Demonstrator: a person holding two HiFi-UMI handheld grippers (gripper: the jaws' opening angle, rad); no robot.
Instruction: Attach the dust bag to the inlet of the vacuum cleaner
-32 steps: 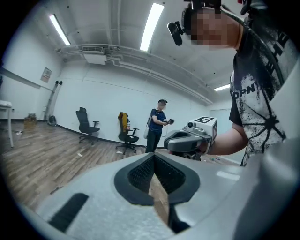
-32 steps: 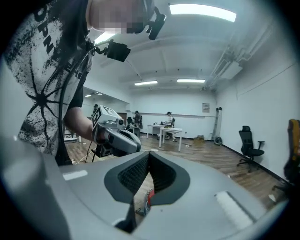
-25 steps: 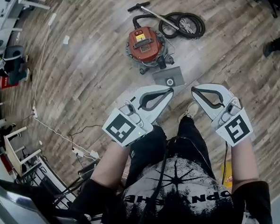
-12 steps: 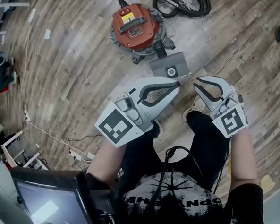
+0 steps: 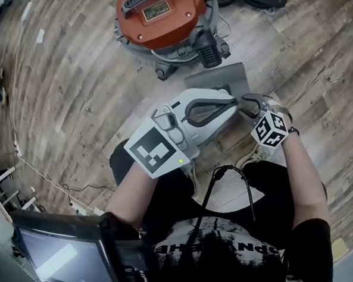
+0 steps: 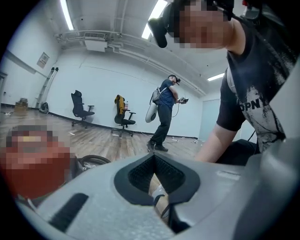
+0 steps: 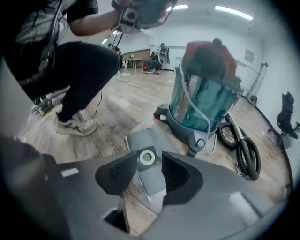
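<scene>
Dust bag [image 5: 219,80], flat and grey with a white ring collar [image 7: 147,157], lies on the wooden floor [image 5: 77,101] at five o'clock of the red-lidded vacuum cleaner [image 5: 163,14]. The step looks like reaching for it. The right tongs [image 7: 149,176] have just been opening and hover above the bag, gripping nothing. The left tongs [image 6: 154,176] are closed and empty. Next, the right tongs likely need to drop onto the bag's edge and close.

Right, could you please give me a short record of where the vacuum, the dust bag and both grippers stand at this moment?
vacuum cleaner: upright on the wood floor, red lid on
dust bag: grey, flat on the floor beside the vacuum cleaner, not attached
bag collar: round ring, facing up
left gripper: shut, empty
right gripper: jaws have just been opening, stand apart, aimed down at the dust bag, gripping nothing
hose: coiled on the floor beside the vacuum cleaner
</scene>
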